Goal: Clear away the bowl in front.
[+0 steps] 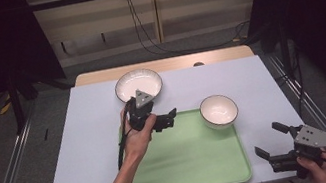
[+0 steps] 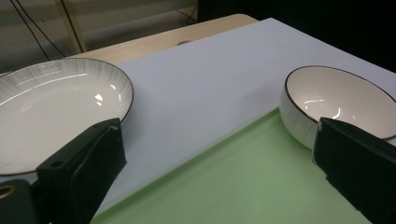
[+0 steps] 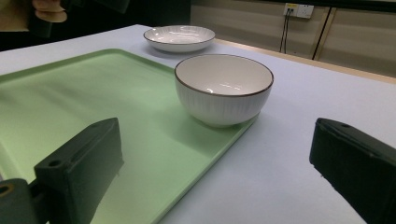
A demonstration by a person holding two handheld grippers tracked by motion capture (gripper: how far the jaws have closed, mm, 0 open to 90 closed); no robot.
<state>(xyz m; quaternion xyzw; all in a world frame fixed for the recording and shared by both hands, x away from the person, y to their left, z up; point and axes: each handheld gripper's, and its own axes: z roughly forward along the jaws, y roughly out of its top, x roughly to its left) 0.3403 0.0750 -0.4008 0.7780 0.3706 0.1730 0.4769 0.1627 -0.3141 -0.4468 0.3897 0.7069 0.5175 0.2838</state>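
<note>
Gaping wide, empty: left gripper (image 1: 170, 118), right gripper (image 1: 272, 140).

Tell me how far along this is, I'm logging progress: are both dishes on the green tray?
Partly, if loading the tray is the goal. The small bowl sits on the green tray, at its far right corner. The wide plate rests off it, on the white table. Left hand-held gripper and right hand-held gripper are open, holding nothing.

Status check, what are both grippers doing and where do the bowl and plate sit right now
Left gripper open, empty, over green tray. Right gripper open, empty, off tray's near right corner. Bowl on tray's far right corner; plate behind tray. Nothing between.
</note>
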